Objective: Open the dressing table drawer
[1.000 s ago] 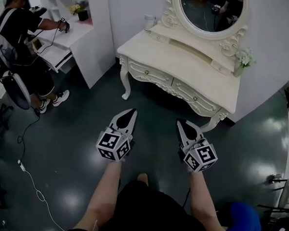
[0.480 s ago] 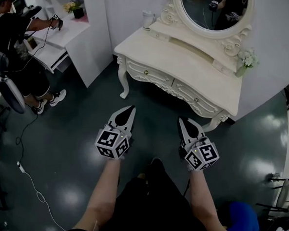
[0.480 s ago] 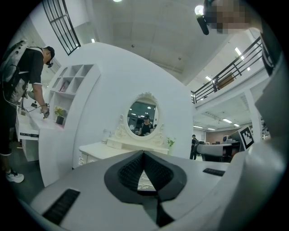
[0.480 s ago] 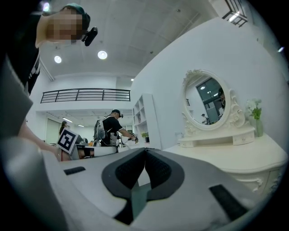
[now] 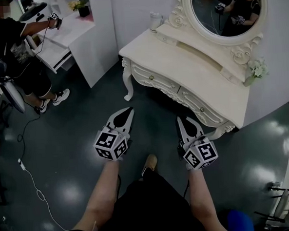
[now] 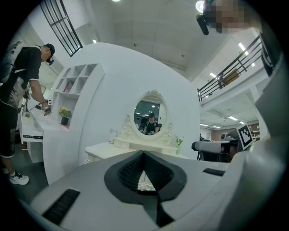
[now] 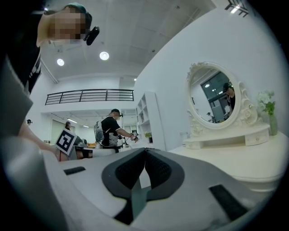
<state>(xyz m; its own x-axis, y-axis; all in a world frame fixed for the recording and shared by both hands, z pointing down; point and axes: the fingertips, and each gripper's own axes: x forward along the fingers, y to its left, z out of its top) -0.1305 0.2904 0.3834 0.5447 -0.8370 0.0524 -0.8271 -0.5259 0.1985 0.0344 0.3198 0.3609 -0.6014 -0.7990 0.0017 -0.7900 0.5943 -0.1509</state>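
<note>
A cream carved dressing table [image 5: 195,73] with an oval mirror [image 5: 226,10] stands against the white wall ahead. Its two front drawers, the left drawer [image 5: 154,77] and the right drawer [image 5: 198,106], sit flush with small knobs. My left gripper [image 5: 130,109] hovers over the dark floor, short of the table, jaws shut and empty. My right gripper [image 5: 179,121] is held level below the table's front right part, also shut with nothing in it. The table and mirror [image 6: 150,118] show beyond the tips of the left gripper [image 6: 143,153]; the tabletop [image 7: 253,158] lies to the right of the right gripper [image 7: 145,151].
A person in black [image 5: 13,52] works at a white desk and shelf unit [image 5: 78,33] at the far left. A cable [image 5: 31,178] trails on the dark green floor. A vase of flowers [image 5: 256,71] stands on the table's right end. A chair [image 5: 281,202] is at the lower right.
Both grippers have moved forward toward the dressing table, which now sits closer and larger in the head view. Their jaws have stayed shut.
</note>
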